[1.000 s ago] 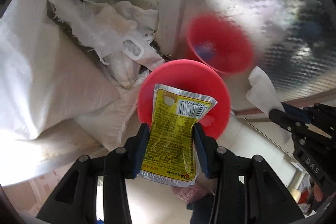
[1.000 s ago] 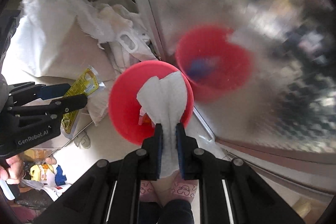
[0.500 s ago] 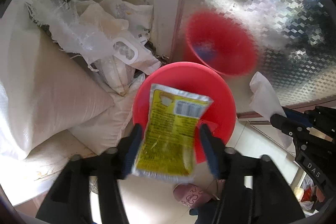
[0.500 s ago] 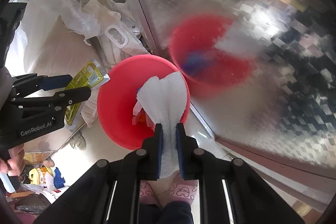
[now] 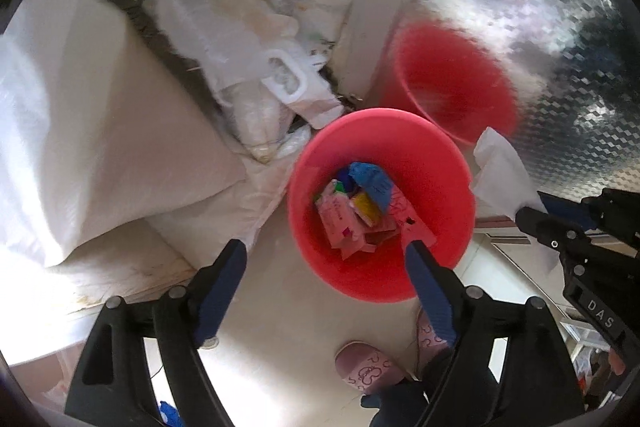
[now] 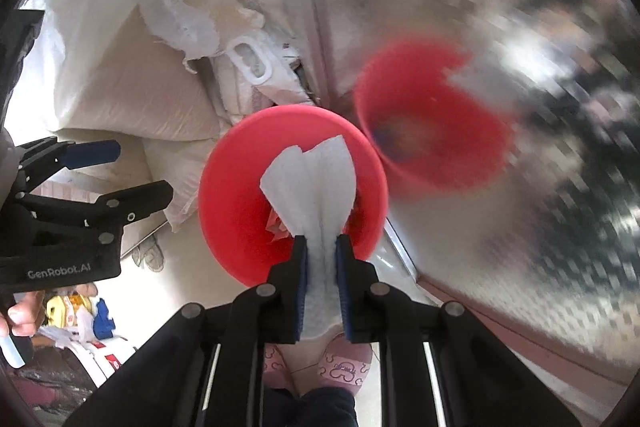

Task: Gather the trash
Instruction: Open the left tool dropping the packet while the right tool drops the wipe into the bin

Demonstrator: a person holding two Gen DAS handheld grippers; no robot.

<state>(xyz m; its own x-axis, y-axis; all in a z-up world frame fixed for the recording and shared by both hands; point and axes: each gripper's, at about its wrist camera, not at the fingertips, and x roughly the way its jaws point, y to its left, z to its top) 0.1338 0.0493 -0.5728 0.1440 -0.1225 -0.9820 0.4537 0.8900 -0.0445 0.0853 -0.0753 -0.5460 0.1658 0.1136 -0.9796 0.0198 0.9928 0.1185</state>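
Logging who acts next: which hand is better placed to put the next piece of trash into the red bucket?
Right. The right claw is shut on a white tissue, poised above the red bucket. The left claw has just been opening and is empty, with wrappers already lying in the bucket.

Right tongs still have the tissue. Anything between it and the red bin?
Nothing visible. The right tongs are shut on the white tissue, which hangs directly over the open mouth of the red bin. The left tongs are open and empty, off to the side, not across the drop path.
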